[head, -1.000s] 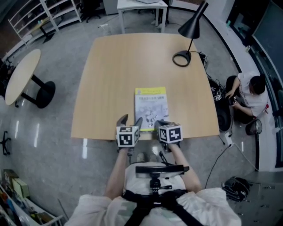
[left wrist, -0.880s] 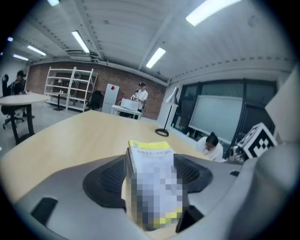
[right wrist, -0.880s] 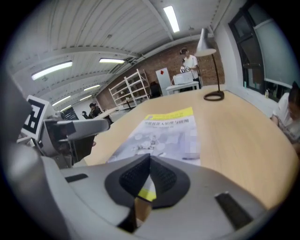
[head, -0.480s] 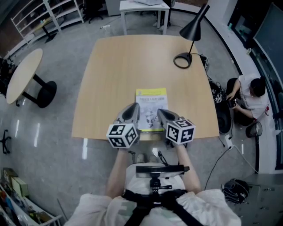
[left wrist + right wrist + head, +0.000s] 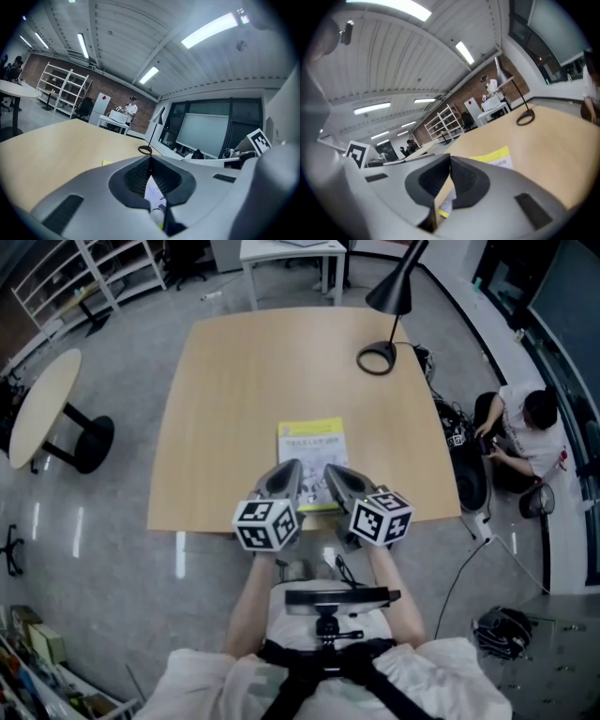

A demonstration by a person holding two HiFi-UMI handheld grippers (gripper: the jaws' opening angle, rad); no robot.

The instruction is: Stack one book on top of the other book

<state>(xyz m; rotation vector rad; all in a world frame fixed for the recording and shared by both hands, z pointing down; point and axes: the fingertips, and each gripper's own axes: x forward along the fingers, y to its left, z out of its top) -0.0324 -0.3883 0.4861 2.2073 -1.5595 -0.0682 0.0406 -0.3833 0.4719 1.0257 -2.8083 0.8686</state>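
Note:
A book with a yellow band along its top edge lies flat on the tan table, near the front edge. Whether a second book lies under it I cannot tell. My left gripper hovers over the book's near left corner, its jaws closing until the tips meet, with nothing between them. My right gripper hovers over the near right corner, shut and empty. The left gripper view shows the left gripper with its tips together above the book. In the right gripper view the right gripper is closed, with the book beyond it.
A black desk lamp stands at the table's far right corner. A round table is at the left, shelving at the back left, a white table behind. A seated person and cables are at the right.
Both grippers rose from the book's near end at the table's front edge. The left jaws went from wide open to shut; the right stayed shut. The book stayed put.

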